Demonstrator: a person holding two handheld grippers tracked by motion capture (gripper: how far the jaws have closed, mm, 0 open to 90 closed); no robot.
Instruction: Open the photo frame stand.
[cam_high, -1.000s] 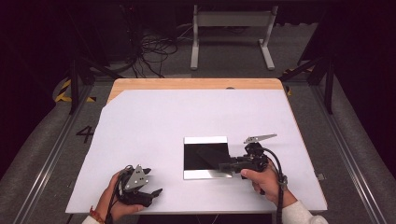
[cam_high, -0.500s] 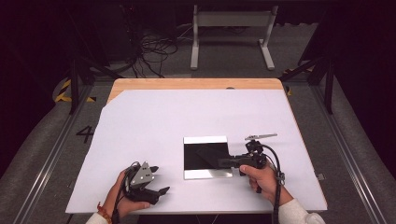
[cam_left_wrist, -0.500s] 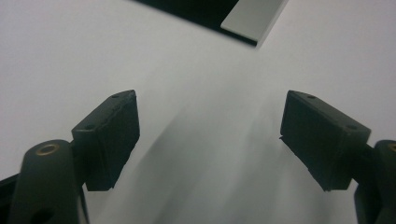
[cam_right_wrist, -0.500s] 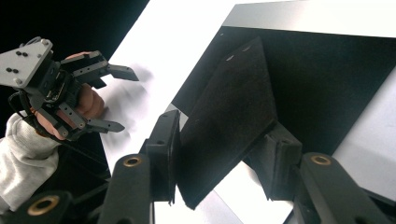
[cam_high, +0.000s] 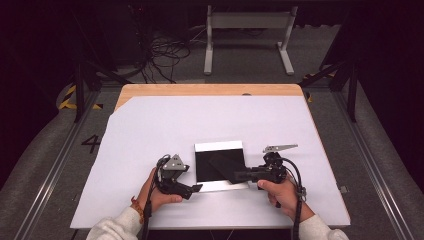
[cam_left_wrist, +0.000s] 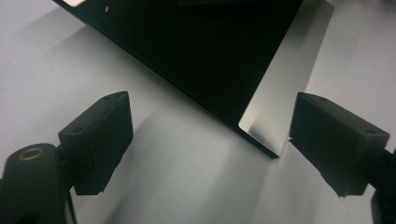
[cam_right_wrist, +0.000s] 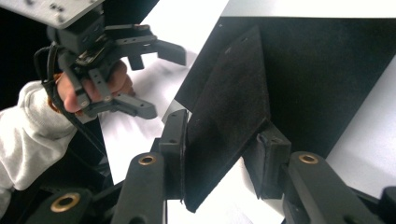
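There is one sign to read. A big dark number "4" (cam_high: 91, 144) is painted on the grey floor (cam_high: 55, 165), to the left of the table (cam_high: 210, 90). Far behind it, on the left, the floor has yellow and black stripes (cam_high: 67, 100), with no words on them.

One black panel (cam_high: 220, 167) with silvery edges lies lower centre of the high view. One dark flap (cam_right_wrist: 231, 116) stands mid-frame in the right gripper view. Two tools: left tool (cam_high: 192, 188) lower left, right tool (cam_high: 239, 176) lower right. One bench (cam_high: 210, 120) (white-topped). Two hands, one per tool.
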